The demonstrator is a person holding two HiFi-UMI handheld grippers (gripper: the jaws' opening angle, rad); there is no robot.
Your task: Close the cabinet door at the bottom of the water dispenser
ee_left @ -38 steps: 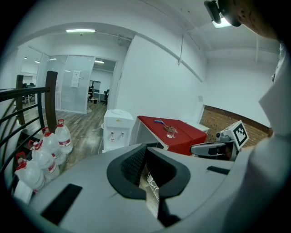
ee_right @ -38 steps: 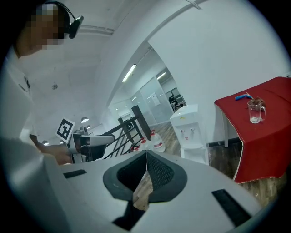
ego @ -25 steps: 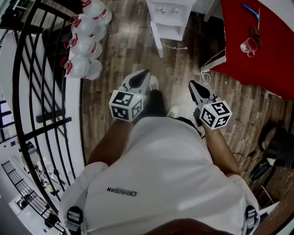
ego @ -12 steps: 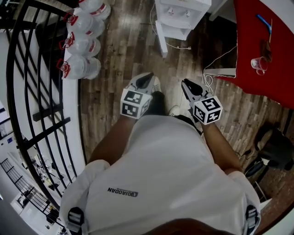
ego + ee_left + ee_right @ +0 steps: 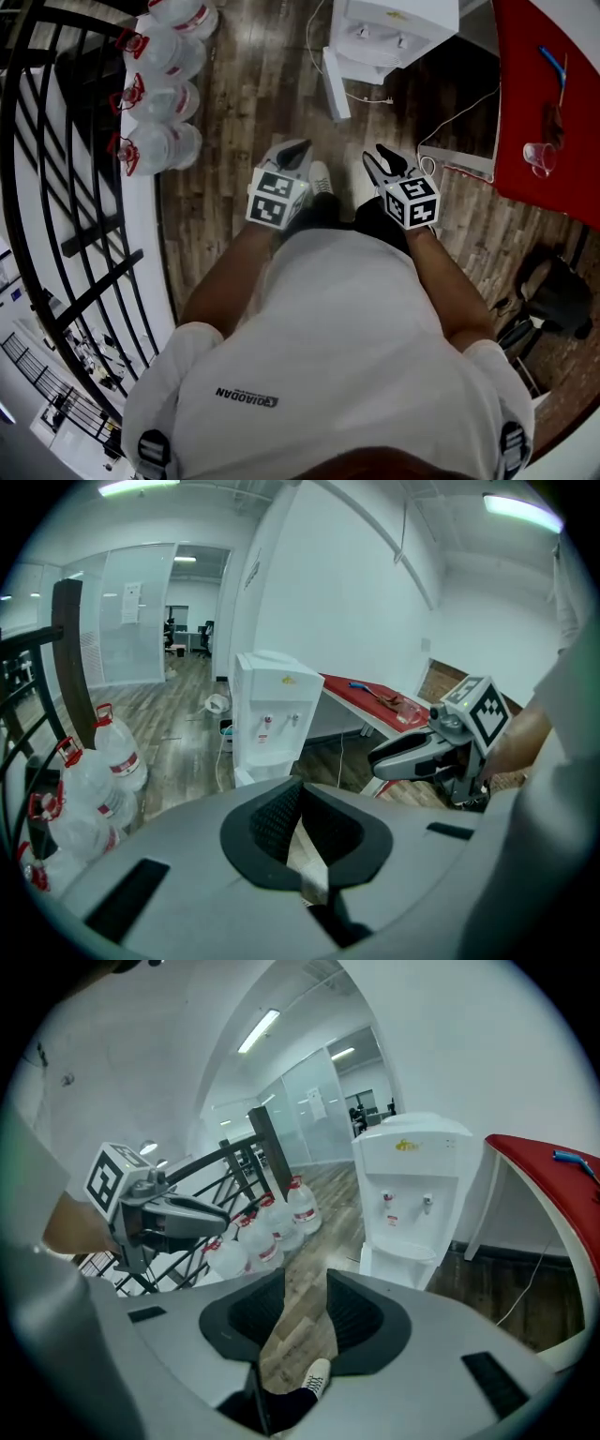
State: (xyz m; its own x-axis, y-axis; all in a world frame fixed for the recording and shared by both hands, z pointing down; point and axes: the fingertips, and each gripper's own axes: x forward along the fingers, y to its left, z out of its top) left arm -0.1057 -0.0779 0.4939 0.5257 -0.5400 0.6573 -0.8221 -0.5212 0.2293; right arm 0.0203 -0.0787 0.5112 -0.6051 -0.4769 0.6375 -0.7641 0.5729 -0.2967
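The tall white water dispenser [image 5: 401, 26] stands at the top middle of the head view. Its flat white cabinet door [image 5: 335, 82] is at the bottom, on the dispenser's left side in the frame. The door sticks out from the box toward the person, so it is open.

The left gripper [image 5: 297, 148] is in the middle of the frame, a bit left. In the left gripper view, its claw [image 5: 302, 789] is pinched to a point (tips together, with nothing in it). The right gripper [image 5: 377, 157] is just to the right of it. Its jaws are opening, and the right gripper view shows only floor and a white shoe [image 5: 316, 1378] in the gap of the claw [image 5: 306, 1276].

Both grippers are well apart from the door. The brown wooden floor [image 5: 253, 103] between them and the dispenser is bare, but a thin white cable [image 5: 364, 97] lies by the dispenser's foot.

On the left edge, clear plastic water jugs with red caps [image 5: 155, 94] sit in a row beside a black metal railing [image 5: 56, 169]. A red table [image 5: 548, 103] fills the upper right corner.
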